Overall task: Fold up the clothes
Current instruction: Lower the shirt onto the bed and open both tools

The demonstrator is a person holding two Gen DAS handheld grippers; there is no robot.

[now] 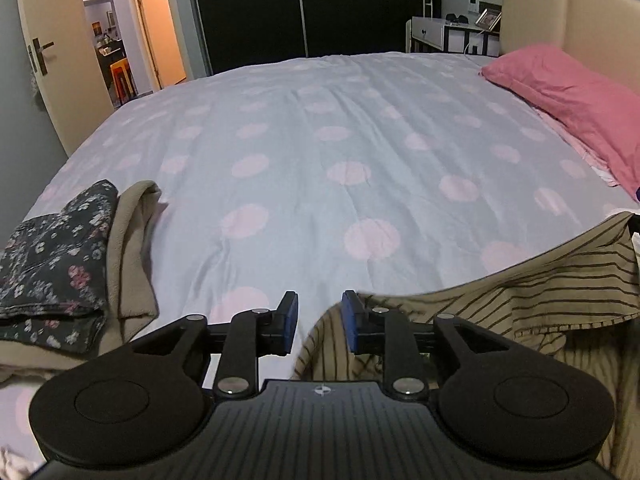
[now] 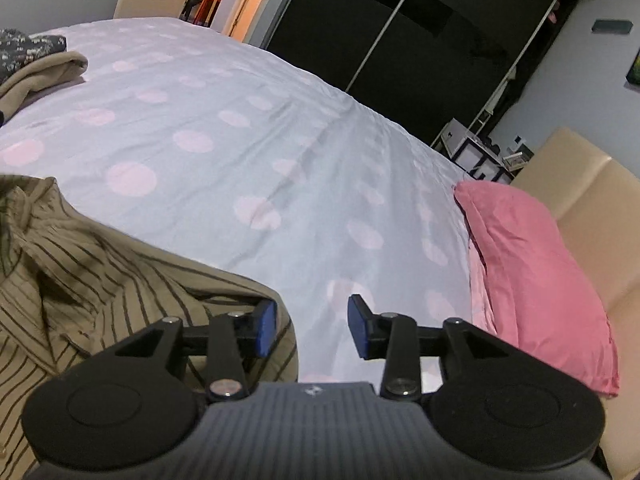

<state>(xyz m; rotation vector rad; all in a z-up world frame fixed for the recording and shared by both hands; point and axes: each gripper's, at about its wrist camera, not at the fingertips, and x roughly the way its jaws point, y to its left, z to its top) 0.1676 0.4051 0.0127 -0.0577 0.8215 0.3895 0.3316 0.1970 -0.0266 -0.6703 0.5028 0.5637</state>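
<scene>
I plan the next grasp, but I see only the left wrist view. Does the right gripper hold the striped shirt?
Observer: No. The right gripper is open, with nothing between its pads.
Operator: Where is it relative to the shirt?
Observer: It is at the right edge of the striped shirt. One pad is over the fabric, the other over the bedcover.
Operator: Does the shirt lie flat on that side?
Observer: No, it is crumpled there, with deep folds.
</scene>
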